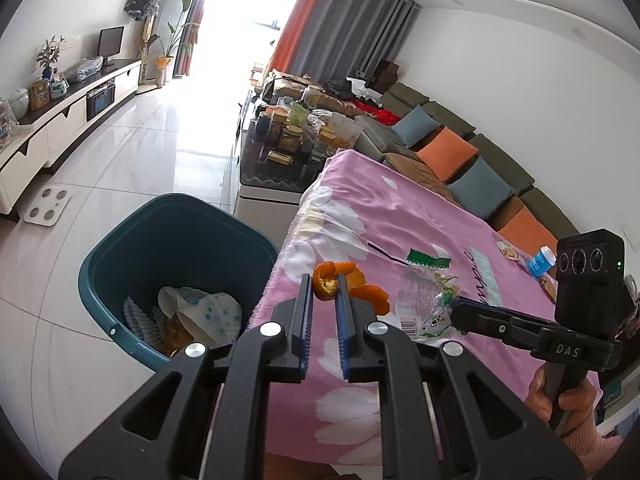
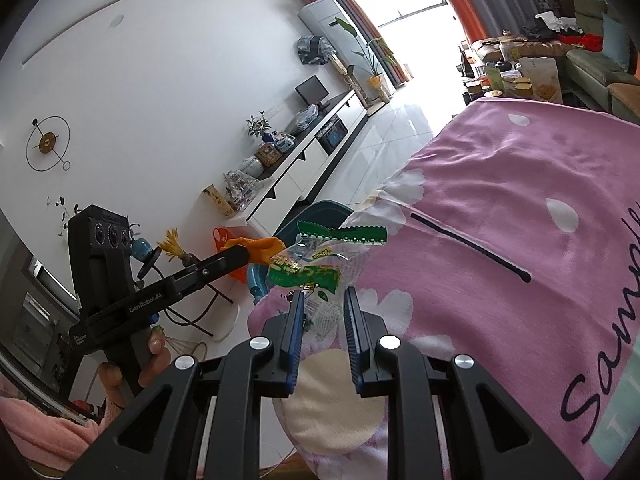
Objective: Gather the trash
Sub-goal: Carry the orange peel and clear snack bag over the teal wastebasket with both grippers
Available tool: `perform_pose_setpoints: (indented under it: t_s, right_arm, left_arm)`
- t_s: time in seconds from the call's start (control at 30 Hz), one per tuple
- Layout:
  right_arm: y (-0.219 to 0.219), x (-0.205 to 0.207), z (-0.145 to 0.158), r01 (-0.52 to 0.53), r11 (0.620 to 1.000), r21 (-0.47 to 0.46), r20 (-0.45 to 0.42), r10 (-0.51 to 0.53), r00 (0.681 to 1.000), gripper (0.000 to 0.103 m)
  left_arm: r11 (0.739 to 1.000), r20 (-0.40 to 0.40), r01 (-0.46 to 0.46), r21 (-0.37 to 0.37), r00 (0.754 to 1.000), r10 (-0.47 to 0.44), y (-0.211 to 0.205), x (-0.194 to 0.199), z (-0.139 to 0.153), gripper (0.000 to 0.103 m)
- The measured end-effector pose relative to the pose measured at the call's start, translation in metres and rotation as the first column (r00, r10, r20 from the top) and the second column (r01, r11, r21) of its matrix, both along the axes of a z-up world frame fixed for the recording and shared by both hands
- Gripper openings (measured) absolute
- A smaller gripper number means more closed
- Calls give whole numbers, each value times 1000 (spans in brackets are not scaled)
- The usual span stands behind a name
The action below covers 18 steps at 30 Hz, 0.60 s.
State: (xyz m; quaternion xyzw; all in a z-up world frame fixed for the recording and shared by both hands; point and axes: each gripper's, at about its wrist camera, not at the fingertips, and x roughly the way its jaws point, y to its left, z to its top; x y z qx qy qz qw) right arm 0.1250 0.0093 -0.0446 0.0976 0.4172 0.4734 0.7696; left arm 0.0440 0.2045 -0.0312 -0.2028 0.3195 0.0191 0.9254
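Observation:
My left gripper [image 1: 324,280] is shut on a curl of orange peel [image 1: 366,294], held at the left edge of the pink flowered blanket [image 1: 400,220]. From the right wrist view the same left gripper [image 2: 244,254] grips that peel [image 2: 264,248] over the floor side. My right gripper [image 2: 324,294] is shut on a clear plastic wrapper with green print [image 2: 308,274]. The left wrist view shows this right gripper [image 1: 454,310] with the wrapper [image 1: 424,292] beside the peel. A teal bin [image 1: 180,240] stands on the floor below the blanket's edge, with white paper trash in it.
A thin black stick [image 1: 386,252] lies on the blanket. A small blue bottle [image 1: 542,260] and another wrapper [image 1: 508,250] lie at its far right. Behind are a coffee table with several jars [image 1: 288,132], a sofa with cushions [image 1: 448,152] and a white floor scale [image 1: 47,204].

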Motion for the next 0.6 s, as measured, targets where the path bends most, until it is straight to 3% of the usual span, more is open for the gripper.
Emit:
perform_pose_setpoints:
  t_s: [0.6]
  right_arm:
    - [18, 3, 0, -35, 999, -6, 2, 35, 999, 19]
  left_arm:
    - [999, -4, -40, 0, 999, 40, 14, -6, -1, 11]
